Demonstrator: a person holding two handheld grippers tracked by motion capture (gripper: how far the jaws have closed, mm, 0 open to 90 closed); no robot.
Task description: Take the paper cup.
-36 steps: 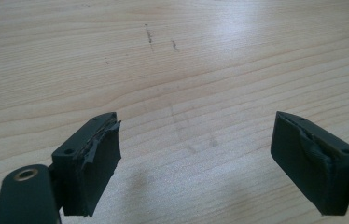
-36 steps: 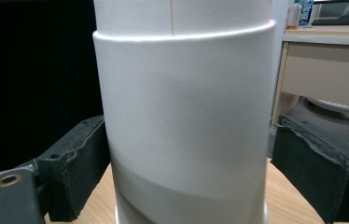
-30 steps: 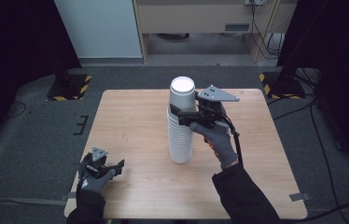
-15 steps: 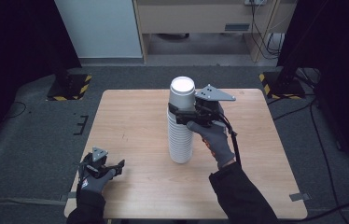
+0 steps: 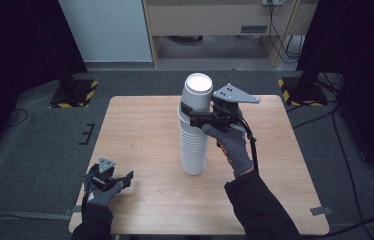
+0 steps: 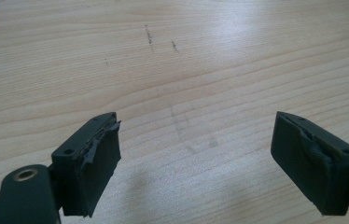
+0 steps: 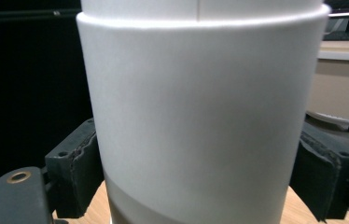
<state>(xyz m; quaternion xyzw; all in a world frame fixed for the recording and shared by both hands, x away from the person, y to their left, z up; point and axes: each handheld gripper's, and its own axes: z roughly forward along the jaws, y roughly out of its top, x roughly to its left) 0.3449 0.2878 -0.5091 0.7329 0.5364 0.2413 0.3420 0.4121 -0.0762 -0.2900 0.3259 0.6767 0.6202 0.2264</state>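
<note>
Since the earlier frames little has shifted: the top cup [image 5: 198, 95] sits slightly higher above the stack, and the right forearm has drawn a little nearer the stack; the left hand has not moved.

Left, near corner of the table [image 5: 140, 135]: left gripper [image 5: 117, 178] rests low at the near left edge, well apart from the cups. In the left gripper view its jaws stand wide apart with bare wood between them, holding nothing. The pads [image 6: 99, 154] look worn, with tape peeling at the edges.

Centre: stack of white paper cups [image 5: 194, 150] stands upright on the table, roughly mid-table, slightly right of centre. The top cup protrudes from the stack, partly lifted out of the one beneath.

Right: right gripper [image 5: 195, 114] is at the upper part of the stack, jaws either side of the top cup's wall. In the right gripper view the cup [image 7: 200, 121] sits between both pads, which appear pressed against its sides, so pinching it.

Judgement: step in hand is separating the top cup from the stack. Next move calls for a straight upward pull, grip kept light enough not to crush the wall. Risk: the cup below rides up with it, or the tall stack tips, as the left gripper is not bracing it.
</note>
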